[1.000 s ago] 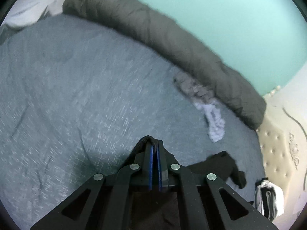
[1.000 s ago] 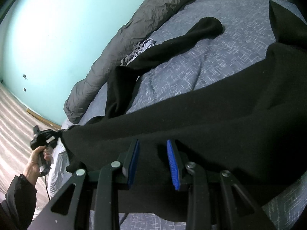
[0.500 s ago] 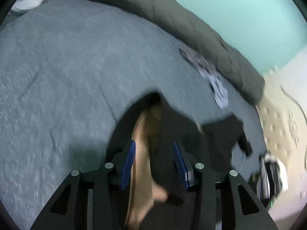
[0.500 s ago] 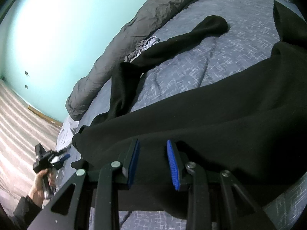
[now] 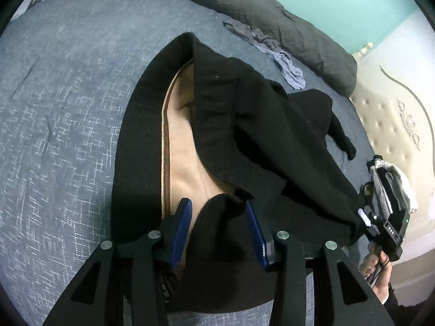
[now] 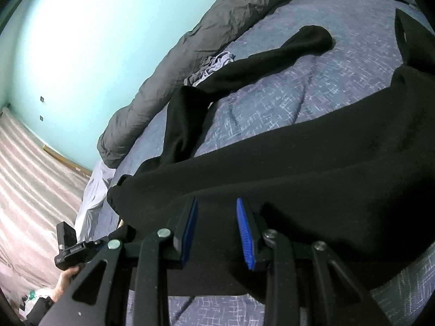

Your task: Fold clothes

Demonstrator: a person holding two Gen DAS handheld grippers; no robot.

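- Black garment (image 5: 252, 125) lies spread across the blue-grey bed (image 5: 62, 125), its tan lining (image 5: 185, 163) showing where one front edge is turned back.
- My left tool (image 5: 218, 229) hangs over the near edge of that garment with its jaws apart; a fold of the black cloth rises between the blue pads (image 5: 182, 225), and I see neither pad pressing on it.
- My right tool (image 6: 217, 228) sits low over the garment's hem. Its jaws stand partly apart with black cloth lying under and between them, but I cannot tell whether they pinch it.
- From the right wrist view, one sleeve (image 6: 274, 59) stretches away across the bed toward the rolled grey duvet (image 6: 217, 27) that lies along the far side.
- A crumpled pale-blue piece of clothing (image 5: 274, 51) lies just beside that duvet, apart from the black garment.
- From the left wrist view, the person's right hand (image 5: 376, 269) holds the other tool's handle at the bed's right edge, near a cream tufted headboard (image 5: 394, 125).
- A teal wall (image 6: 95, 40) stands behind the bed.
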